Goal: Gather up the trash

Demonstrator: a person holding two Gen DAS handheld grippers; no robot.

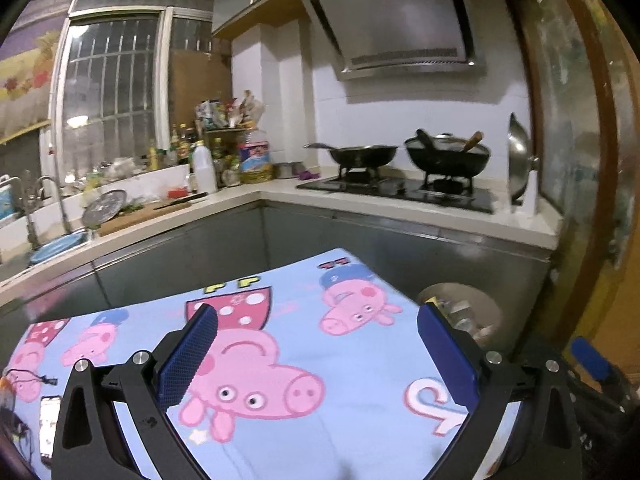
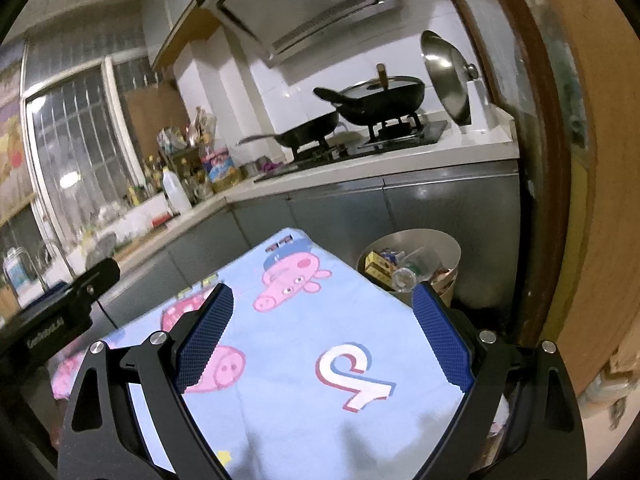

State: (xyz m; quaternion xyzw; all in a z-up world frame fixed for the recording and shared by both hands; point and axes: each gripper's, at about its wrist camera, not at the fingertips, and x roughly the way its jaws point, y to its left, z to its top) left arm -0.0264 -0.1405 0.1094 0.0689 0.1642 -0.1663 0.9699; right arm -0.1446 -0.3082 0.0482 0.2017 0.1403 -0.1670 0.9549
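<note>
A round grey trash bin (image 2: 442,246) stands on the floor past the table's far right corner, against the cabinets. It holds yellow boxes, a clear bottle and wrappers. In the left wrist view the trash bin (image 1: 478,304) shows partly behind the right finger. My left gripper (image 1: 318,322) is open and empty above a blue cartoon-pig tablecloth (image 1: 340,364). My right gripper (image 2: 322,300) is open and empty above the same tablecloth (image 2: 320,320), to the left of the bin. No loose trash shows on the cloth.
Grey cabinets (image 2: 344,208) and an L-shaped counter carry a stove with two black pans (image 1: 448,154), a lid, bottles and a sink. A wooden door frame (image 2: 552,160) stands at right. A phone (image 1: 50,424) and a cable lie at the table's left edge. The other device (image 2: 60,316) shows at left.
</note>
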